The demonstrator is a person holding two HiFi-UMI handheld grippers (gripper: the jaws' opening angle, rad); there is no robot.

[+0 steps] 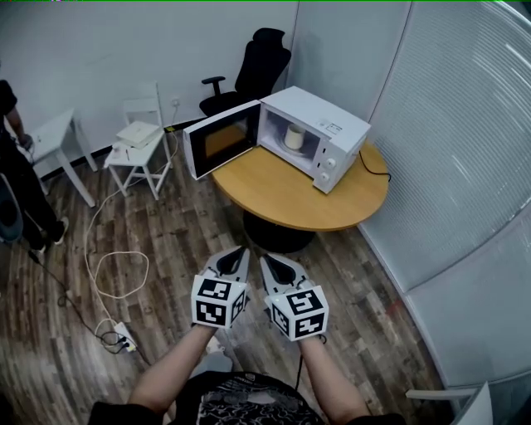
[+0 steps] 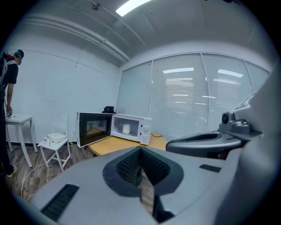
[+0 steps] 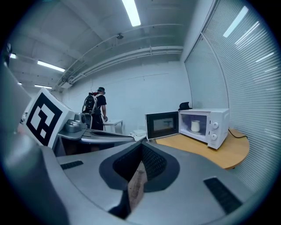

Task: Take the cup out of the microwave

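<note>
While the left gripper [image 1: 239, 251] and right gripper [image 1: 267, 261] are both clenched on nothing, the cup [image 1: 294, 135] stands far away inside the microwave [image 1: 332, 124]. Reaching in with closed jaws could knock it over, or bump the open door [image 1: 221, 139] at the left.

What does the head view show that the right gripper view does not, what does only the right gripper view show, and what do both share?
Only the head view shows the looped white cable, the power strip and the person's forearms.
Only the right gripper view shows the ceiling lights.
Both show the microwave standing with its door open on the round wooden table, with the cup inside it.
</note>
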